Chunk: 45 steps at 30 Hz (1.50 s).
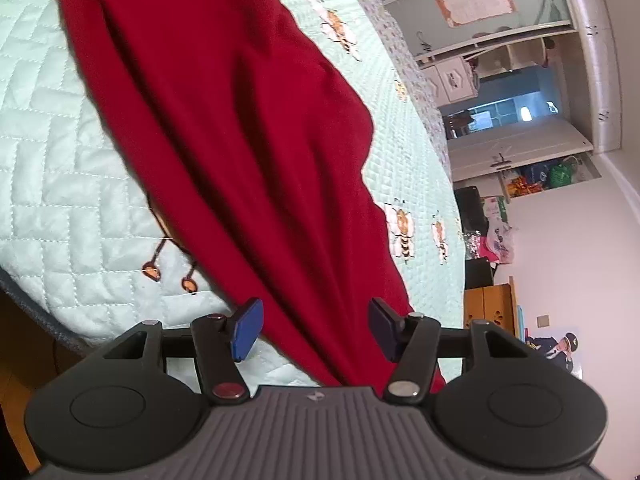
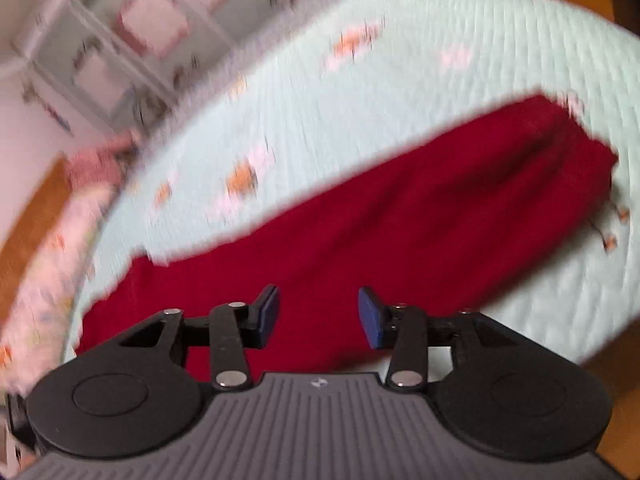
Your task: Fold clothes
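Your left tongs (image 1: 316,330) stand wide apart with nothing gripped, their blue pads (image 1: 247,330) poised over the near end of the red garment (image 1: 224,120). The garment lies stretched long and creased across the pale green quilted bedspread (image 1: 52,184), which carries embroidered bees (image 1: 402,230). Your right tongs (image 2: 318,316) are likewise parted and hold nothing, hovering above the garment's (image 2: 400,220) edge. The right wrist view is blurred.
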Each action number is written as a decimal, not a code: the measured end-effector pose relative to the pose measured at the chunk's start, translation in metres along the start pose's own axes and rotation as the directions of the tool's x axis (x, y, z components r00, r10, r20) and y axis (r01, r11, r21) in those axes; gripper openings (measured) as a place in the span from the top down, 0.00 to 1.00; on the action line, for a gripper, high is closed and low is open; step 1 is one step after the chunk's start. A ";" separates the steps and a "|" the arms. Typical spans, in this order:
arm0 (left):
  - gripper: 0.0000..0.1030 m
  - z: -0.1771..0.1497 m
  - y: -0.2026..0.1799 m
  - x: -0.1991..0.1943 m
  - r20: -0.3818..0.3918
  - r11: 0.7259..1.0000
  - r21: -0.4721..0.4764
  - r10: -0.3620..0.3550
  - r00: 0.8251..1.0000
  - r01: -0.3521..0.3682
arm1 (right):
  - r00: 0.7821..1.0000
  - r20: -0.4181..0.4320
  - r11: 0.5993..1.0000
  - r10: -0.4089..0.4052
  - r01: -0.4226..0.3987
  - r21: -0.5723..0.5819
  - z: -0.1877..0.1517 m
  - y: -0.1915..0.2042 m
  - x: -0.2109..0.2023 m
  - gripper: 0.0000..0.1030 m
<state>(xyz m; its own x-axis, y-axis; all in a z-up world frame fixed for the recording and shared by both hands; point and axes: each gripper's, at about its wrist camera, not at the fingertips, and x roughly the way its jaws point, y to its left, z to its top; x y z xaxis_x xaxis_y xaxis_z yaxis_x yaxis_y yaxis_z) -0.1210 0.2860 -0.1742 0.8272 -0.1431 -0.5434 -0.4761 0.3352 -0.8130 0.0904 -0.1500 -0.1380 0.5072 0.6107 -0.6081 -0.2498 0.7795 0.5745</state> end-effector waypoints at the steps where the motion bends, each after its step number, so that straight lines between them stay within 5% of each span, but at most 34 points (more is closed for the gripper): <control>1: 0.41 0.000 0.000 0.000 0.001 1.000 0.002 0.000 1.000 0.000 | 0.998 -0.044 0.999 -0.040 0.039 -0.016 -0.002 -0.006 0.011 0.47; 2: 0.41 0.000 0.000 -0.001 0.001 1.000 0.001 0.000 1.000 0.000 | 0.991 -0.099 0.996 -0.086 0.082 -0.037 -0.004 -0.012 0.023 0.47; 3: 0.41 0.001 0.001 -0.002 0.002 1.000 -0.008 0.002 1.000 -0.002 | 0.979 -0.153 0.990 -0.132 0.124 -0.060 -0.006 -0.018 0.035 0.61; 6: 0.39 0.002 0.004 -0.007 0.016 1.000 -0.016 0.004 1.000 -0.004 | 0.972 -0.183 0.986 -0.145 0.127 -0.108 -0.009 -0.025 0.027 0.76; 9: 0.38 0.005 0.006 -0.006 0.021 1.000 -0.027 0.014 1.000 -0.014 | 0.973 -0.170 0.986 -0.156 0.142 -0.090 0.009 -0.022 0.016 0.73; 14: 0.38 0.004 0.002 -0.005 0.012 0.999 -0.030 0.014 1.000 -0.014 | 0.997 0.005 0.994 -0.078 0.079 -0.072 0.039 -0.022 0.005 0.63; 16: 0.38 0.006 0.002 -0.007 0.015 0.999 -0.035 0.010 1.000 -0.009 | 0.970 -0.058 0.967 -0.235 0.228 -0.115 0.039 -0.040 0.027 0.65; 17: 0.38 0.007 0.002 -0.008 0.022 0.999 -0.037 0.015 1.000 -0.014 | 0.967 -0.059 0.964 -0.249 0.242 -0.111 0.039 -0.044 0.026 0.85; 19: 0.38 0.009 0.004 -0.012 0.036 0.998 -0.051 0.024 0.999 -0.022 | 0.967 -0.050 0.965 -0.251 0.246 -0.092 0.041 -0.051 0.017 1.00; 22: 0.37 0.012 0.004 -0.014 0.056 0.998 -0.044 0.038 0.998 -0.035 | 0.966 -0.037 0.966 -0.254 0.252 -0.062 0.044 -0.060 0.003 0.92; 27: 0.37 0.015 0.001 -0.009 0.080 0.998 -0.060 0.013 0.997 -0.008 | 0.983 0.034 0.984 -0.179 0.179 0.019 0.046 -0.078 -0.007 0.51; 29: 0.37 0.016 0.001 -0.011 0.100 0.997 -0.074 0.005 0.995 0.002 | 0.959 -0.042 0.959 -0.282 0.282 0.006 0.043 -0.090 0.011 0.72; 32: 0.36 0.018 0.001 -0.019 0.144 0.997 -0.081 0.014 0.989 -0.002 | 0.956 0.033 0.956 -0.292 0.292 -0.002 0.032 -0.074 0.006 0.65; 35: 0.35 0.021 0.005 -0.021 0.169 0.992 -0.124 0.033 0.985 -0.012 | 0.978 0.089 0.982 -0.191 0.189 0.024 0.018 -0.055 -0.005 0.59; 45: 0.34 0.022 0.006 -0.007 0.169 0.989 -0.123 0.107 0.980 -0.087 | 1.000 0.001 1.000 -0.022 0.022 -0.019 -0.024 0.004 0.012 0.53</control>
<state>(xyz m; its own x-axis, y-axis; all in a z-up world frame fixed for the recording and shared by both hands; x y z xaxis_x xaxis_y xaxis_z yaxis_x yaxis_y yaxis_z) -0.1227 0.3097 -0.1711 0.8099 0.0536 -0.5841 -0.5793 0.2294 -0.7822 0.0753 -0.1362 -0.1560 0.5135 0.5932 -0.6201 -0.2545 0.7953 0.5501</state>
